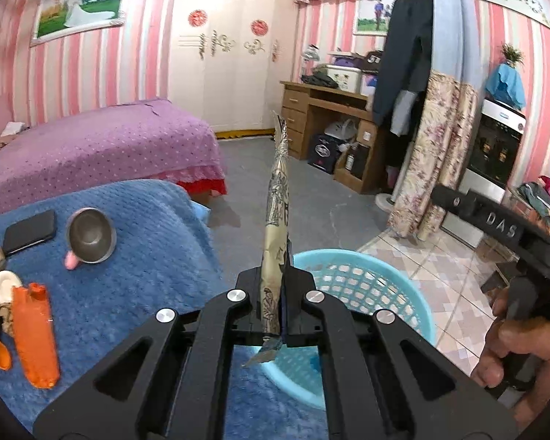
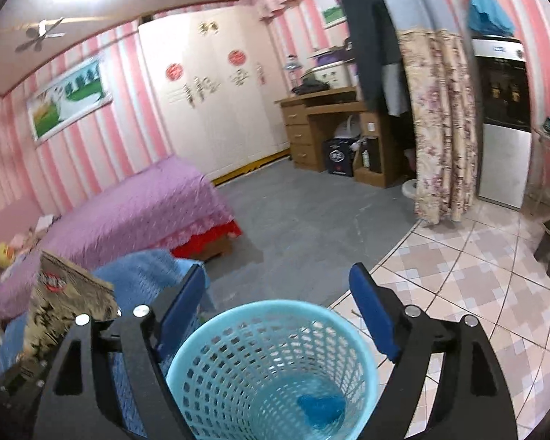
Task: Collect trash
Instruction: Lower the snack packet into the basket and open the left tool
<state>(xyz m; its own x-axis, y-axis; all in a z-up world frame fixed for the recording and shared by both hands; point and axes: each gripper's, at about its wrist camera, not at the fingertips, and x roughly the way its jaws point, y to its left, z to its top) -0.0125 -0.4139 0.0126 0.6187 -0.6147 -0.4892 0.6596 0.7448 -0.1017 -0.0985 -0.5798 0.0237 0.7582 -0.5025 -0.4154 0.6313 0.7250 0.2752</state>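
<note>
The left tool (image 1: pixel 275 304) is clamped on a flat printed beige paper wrapper (image 1: pixel 277 198) that stands edge-on toward twelve o'clock, above the near rim of the light-blue plastic mesh basket (image 1: pixel 381 293). The right tool (image 2: pixel 278 315) gapes wide with nothing between its blue pads (image 2: pixel 372 315), directly over that basket, where a blue scrap (image 2: pixel 321 407) lies. At nine o'clock of the left tool, an orange plastic wrapper (image 1: pixel 35 337) lies on the blue fleece blanket (image 1: pixel 157 256).

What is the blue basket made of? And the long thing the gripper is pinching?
The blue basket looks like smooth, slightly glossy plastic: its wall is an even moulded grid of holes. The long wrapper in the left gripper seems to be thin printed paper or foil, creased, with a torn end.
</note>
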